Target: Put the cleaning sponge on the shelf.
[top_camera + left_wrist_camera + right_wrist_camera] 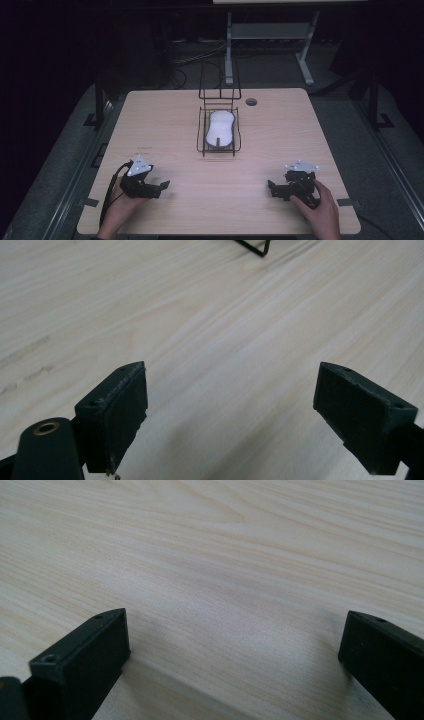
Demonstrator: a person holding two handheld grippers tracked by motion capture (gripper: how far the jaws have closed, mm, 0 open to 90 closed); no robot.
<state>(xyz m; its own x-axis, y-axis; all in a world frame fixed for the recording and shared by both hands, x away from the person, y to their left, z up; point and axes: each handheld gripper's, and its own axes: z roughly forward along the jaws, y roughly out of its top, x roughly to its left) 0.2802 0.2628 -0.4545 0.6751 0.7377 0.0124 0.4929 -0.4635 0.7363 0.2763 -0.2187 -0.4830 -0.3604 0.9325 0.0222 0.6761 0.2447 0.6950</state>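
So there's a black wire rack (219,131) sitting a bit above the middle of the high view, on a light wood table (165,120). Its back frame stands upright toward the top of the frame, and lying in the low tray part is a white peanut-shaped thing (220,129), could be a sponge or a pad, can't really tell. Just to the upper right of the rack there's a small round hole (251,102) in the tabletop.

Down at the lower left, the person's left hand (118,200) holds the left gripper (165,186) low over the wood, jaws pointing toward the right of the frame. In the left gripper view (231,412) the jaws are spread wide with nothing but bare table between them, and one corner of the rack (255,247) pokes in at the top edge.

Lower right, the right hand (322,205) holds the right gripper (270,188), jaws pointing left. Its own view (235,660) shows the same deal: jaws wide apart, gripping nothing, just wood grain.

Both grippers are well apart from the rack and from each other.
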